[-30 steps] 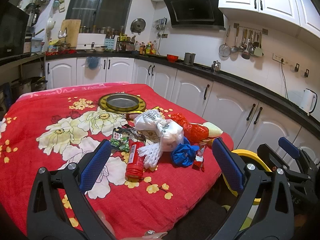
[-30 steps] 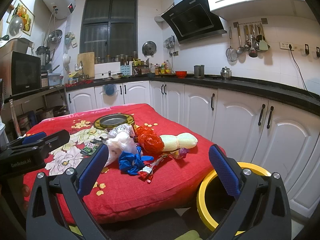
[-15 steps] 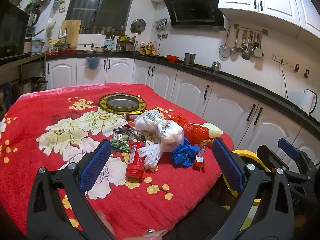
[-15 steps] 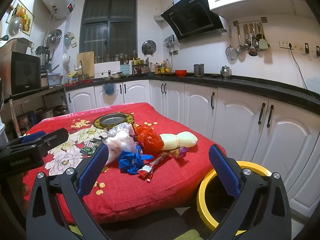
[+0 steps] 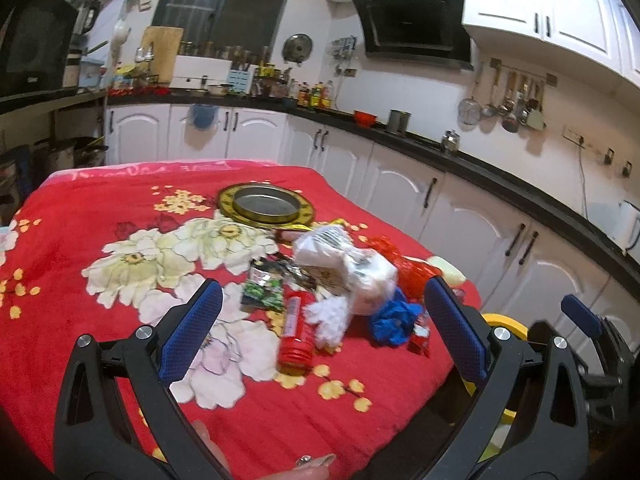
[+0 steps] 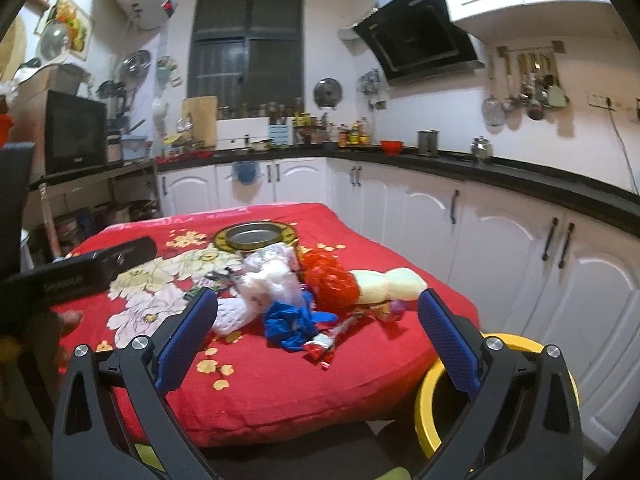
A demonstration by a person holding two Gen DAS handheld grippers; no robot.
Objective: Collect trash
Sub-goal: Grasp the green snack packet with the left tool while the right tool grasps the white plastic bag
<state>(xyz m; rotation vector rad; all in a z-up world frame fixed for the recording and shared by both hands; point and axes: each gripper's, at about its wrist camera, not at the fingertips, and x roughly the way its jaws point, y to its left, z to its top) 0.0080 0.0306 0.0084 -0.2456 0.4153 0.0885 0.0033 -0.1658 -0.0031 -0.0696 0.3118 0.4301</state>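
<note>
A heap of trash lies on the red flowered tablecloth [image 5: 100, 208]: a red cylinder [image 5: 295, 330], a white plastic bag [image 5: 352, 264], a crumpled blue wrapper [image 5: 394, 318], a green snack packet [image 5: 262, 292], red cellophane [image 6: 330, 280] and a pale foam net [image 6: 390, 284]. My left gripper [image 5: 320, 328] is open, hovering short of the pile over the table's near side, nothing between its fingers. My right gripper [image 6: 318, 344] is open too, off the table's near right corner. A yellow-rimmed bin [image 6: 432, 384] stands on the floor below that corner.
A round metal pan on a gold plate [image 5: 266, 208] sits behind the pile. White cabinets [image 6: 500, 240] under a black counter run along the back and right. A microwave [image 6: 74, 132] stands on a shelf at left. The right gripper's body [image 5: 592, 328] shows at right in the left wrist view.
Both grippers have barely shifted; the views are almost the same as one second ago. The trash pile has not moved.
</note>
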